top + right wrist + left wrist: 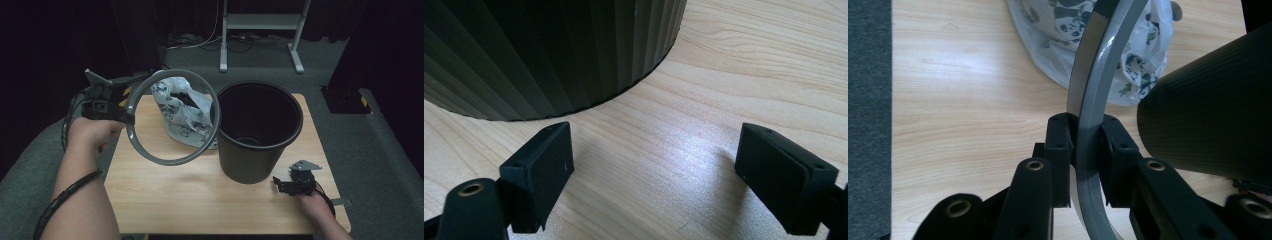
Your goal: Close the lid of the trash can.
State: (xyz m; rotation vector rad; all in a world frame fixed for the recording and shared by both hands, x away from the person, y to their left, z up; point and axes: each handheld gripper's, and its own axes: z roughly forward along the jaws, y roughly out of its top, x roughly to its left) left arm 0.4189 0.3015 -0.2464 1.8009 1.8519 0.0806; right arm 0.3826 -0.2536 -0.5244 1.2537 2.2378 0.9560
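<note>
The left tool [114, 112] is clamped on a grey ring [172, 117], its jaws pinching the band from both sides; the left gripper view shows the band [1087, 130] running straight up between them. The ring is held up off the bench [165, 195], tilted on edge to the left of the black bin [260, 131], its far arc close to the bin's rim. That looks like a retaining hoop kept clear while the bin is still bare: the bin's mouth is open and dark, with no liner in it.

A crumpled plastic bag with a panda print [184, 112] lies on the bench just left of the bin, partly seen through the ring, within easy reach of it. It is probably the liner the hoop would hold down.

The right tool [295, 184] rests low on the bench at the bin's near right foot, jaws spread wide and gripping nothing; the right gripper view shows bare wood between them and the bin's ribbed wall [549, 55] just ahead. It seems parked there to steady or take the bin.

The bench is pale wood grain, matt, uncluttered around the bin. Beyond the bin lie grey carpet, dark curtains and the white metal feet of a stand [260, 30] with cables by it.
</note>
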